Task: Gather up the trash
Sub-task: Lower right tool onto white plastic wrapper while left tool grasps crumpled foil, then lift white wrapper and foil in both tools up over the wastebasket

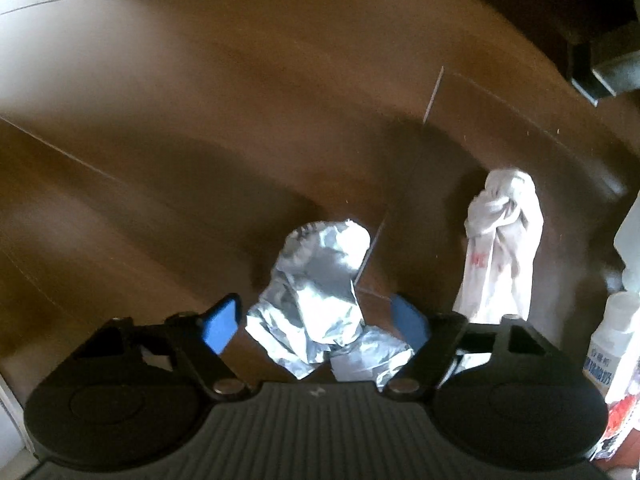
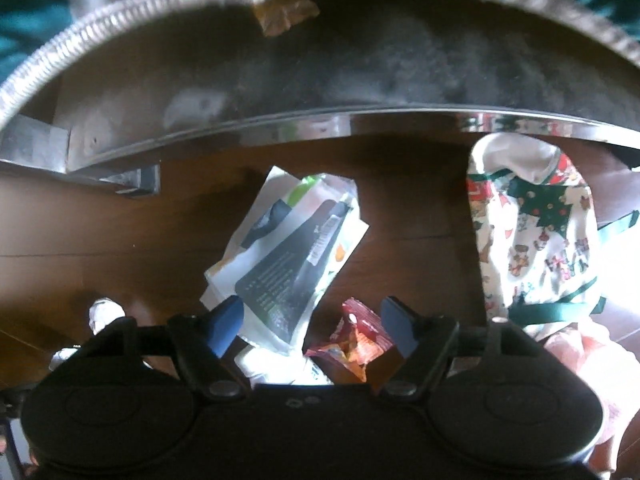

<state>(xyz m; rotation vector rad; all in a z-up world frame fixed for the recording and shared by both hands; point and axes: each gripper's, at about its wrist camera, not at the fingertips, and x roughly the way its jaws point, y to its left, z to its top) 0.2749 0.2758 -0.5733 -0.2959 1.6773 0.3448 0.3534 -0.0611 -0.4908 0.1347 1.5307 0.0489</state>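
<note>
A: Left wrist view. The left gripper (image 1: 318, 322) points down at a brown wooden floor (image 1: 200, 120). Its 2 blue pads (image 1: 220, 322) stand apart, 1 on each side of a crumpled silver foil wrapper (image 1: 316, 292). The wrapper lies between them, reaching toward 12 o'clock. Neither pad clearly presses on it, so the gripper reads as released.

B: Anything else there?

A: A twisted white plastic bag (image 1: 500, 248) with red print, at 2 o'clock from the foil, apart from it. A white bottle (image 1: 612, 336) with blue lettering at the 3 o'clock edge.

B: Right wrist view?

A: The right gripper (image 2: 312, 324) also points down, jaws spread, nothing clenched. Between the pads lies a red and orange snack wrapper (image 2: 356, 340), close to the pad at 3 o'clock; contact cannot be told. A white package with a black printed panel (image 2: 288, 256) lies on the floor at 12 o'clock, its lower edge near the pad at 9 o'clock.

B: Surroundings?

A: A shiny metal rail (image 2: 320, 124) curves across above the package. A patterned white cloth with green trim (image 2: 536, 232) sits at 2 o'clock. A small white crumpled scrap (image 2: 105, 312) shows at 9 o'clock.
</note>
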